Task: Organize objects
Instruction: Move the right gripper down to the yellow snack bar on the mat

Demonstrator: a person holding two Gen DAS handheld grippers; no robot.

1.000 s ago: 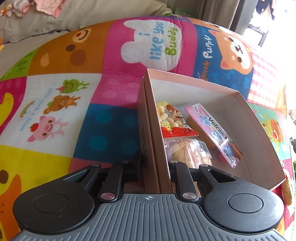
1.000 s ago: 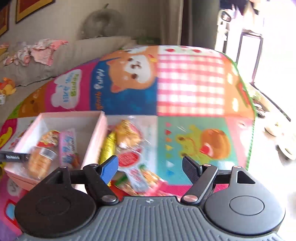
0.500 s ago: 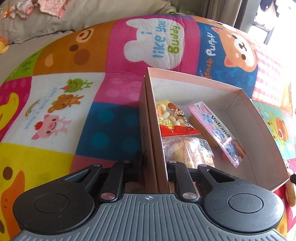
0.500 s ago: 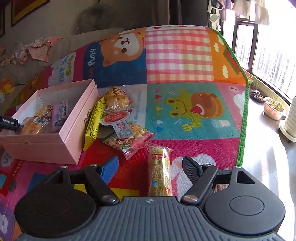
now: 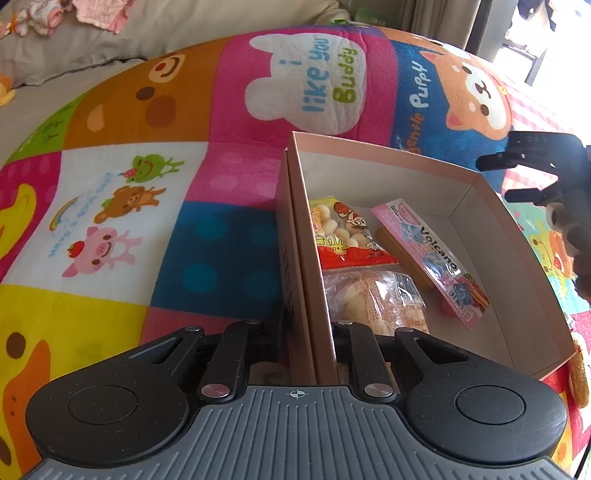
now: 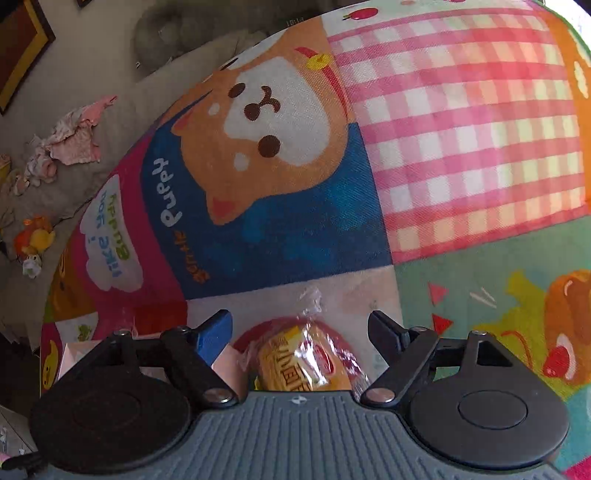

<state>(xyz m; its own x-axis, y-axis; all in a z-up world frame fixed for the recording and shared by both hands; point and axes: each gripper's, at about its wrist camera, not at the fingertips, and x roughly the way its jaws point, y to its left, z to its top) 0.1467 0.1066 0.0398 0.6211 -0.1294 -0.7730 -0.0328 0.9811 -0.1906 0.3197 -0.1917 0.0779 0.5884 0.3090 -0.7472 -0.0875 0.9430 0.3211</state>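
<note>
Between open fingers: bun packet [image 6: 308, 360], lengthwise

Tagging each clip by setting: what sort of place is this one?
Most likely a home living room or child's play area: a cartoon play mat on the floor, a grey cushion with baby clothes behind it, and a picture frame on the wall.

Each gripper has a grey ribbed housing carrying a small crosshair mark, two black discs, and black linkage arms with silver pivot screws. The left gripper [image 5: 306, 328] is all black; the right gripper [image 6: 301, 326] has one blue fingertip pad [image 6: 214, 334].
</note>
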